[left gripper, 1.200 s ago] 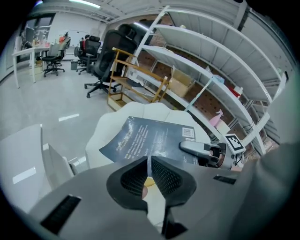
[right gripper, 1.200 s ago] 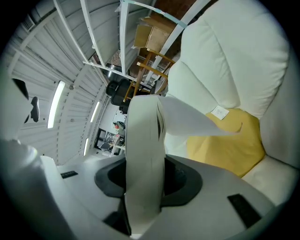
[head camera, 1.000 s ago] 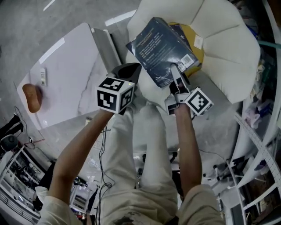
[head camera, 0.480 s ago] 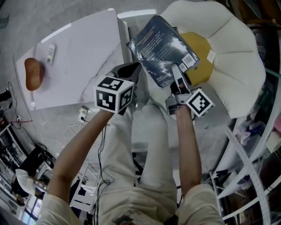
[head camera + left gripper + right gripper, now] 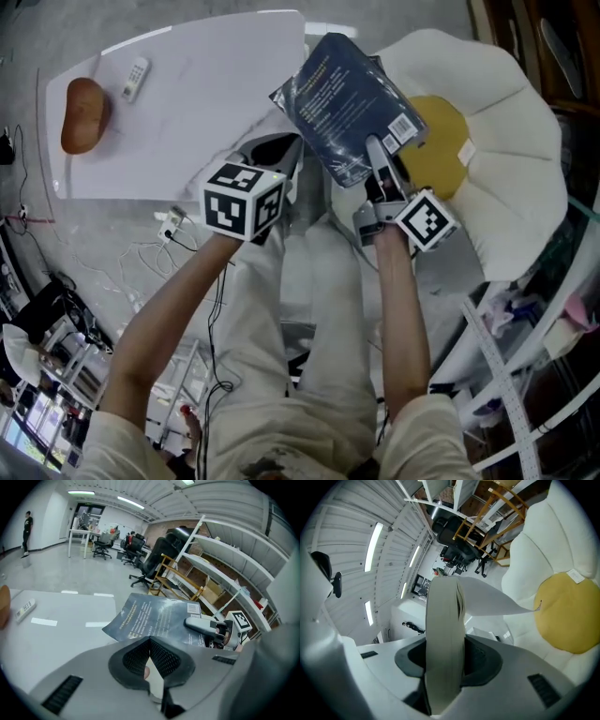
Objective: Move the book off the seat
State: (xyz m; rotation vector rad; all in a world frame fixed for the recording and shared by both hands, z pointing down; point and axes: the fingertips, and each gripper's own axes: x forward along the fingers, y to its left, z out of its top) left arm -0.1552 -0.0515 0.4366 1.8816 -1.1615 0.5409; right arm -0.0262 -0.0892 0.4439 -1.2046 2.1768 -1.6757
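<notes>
A dark blue book (image 5: 352,105) hangs in the air between the white chair (image 5: 506,159) and the white table (image 5: 206,94), its back cover with a barcode facing up. My right gripper (image 5: 377,155) is shut on the book's near edge; in the right gripper view the page block (image 5: 445,639) fills the space between the jaws. My left gripper (image 5: 272,155) is shut and holds nothing, just left of the book. The left gripper view shows the book (image 5: 154,620) and the right gripper (image 5: 206,626) beyond its closed pads.
A yellow round cushion (image 5: 439,141) lies on the chair seat. On the table rest a brown loaf-like object (image 5: 82,114) and a small white remote (image 5: 135,78). Cables and a power strip (image 5: 169,225) lie on the floor. Shelving and clutter stand at the right.
Both grippers and the book have swung left, off the chair seat towards the table. The cushion, earlier partly under the book, now shows fully.
</notes>
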